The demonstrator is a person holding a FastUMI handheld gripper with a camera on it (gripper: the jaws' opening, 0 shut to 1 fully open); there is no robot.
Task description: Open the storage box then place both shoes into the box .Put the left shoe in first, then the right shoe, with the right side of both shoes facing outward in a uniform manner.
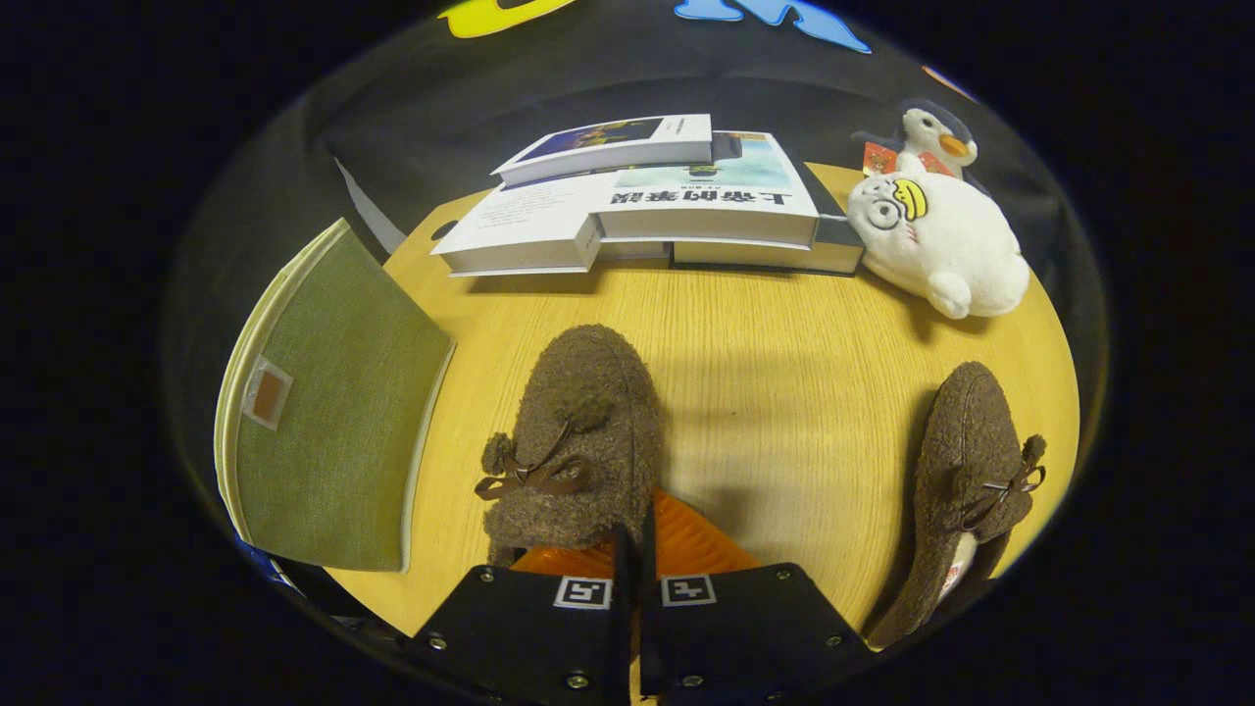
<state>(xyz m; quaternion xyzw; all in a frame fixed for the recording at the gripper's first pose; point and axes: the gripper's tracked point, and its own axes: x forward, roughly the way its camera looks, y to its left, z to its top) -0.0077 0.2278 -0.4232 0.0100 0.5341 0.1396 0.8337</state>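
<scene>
Two brown fuzzy shoes with small bows lie on the wooden table [784, 392]. One shoe [578, 431] points away from me, and its heel end lies over my fingers. My gripper [635, 537] is shut, with the rim of that shoe's heel pinched between the fingers. The other shoe [966, 471] lies off to the right of the fingers, on its side, toe pointing away. Left of the held shoe stands the green fabric storage box [333, 431], one broad green panel with a small tag facing me. I cannot tell whether it is open.
Beyond the shoes, a stack of books [647, 206] lies across the back of the table. To its right are a white plush toy [941, 245] and a penguin plush [931, 137]. Bare wood lies between the two shoes.
</scene>
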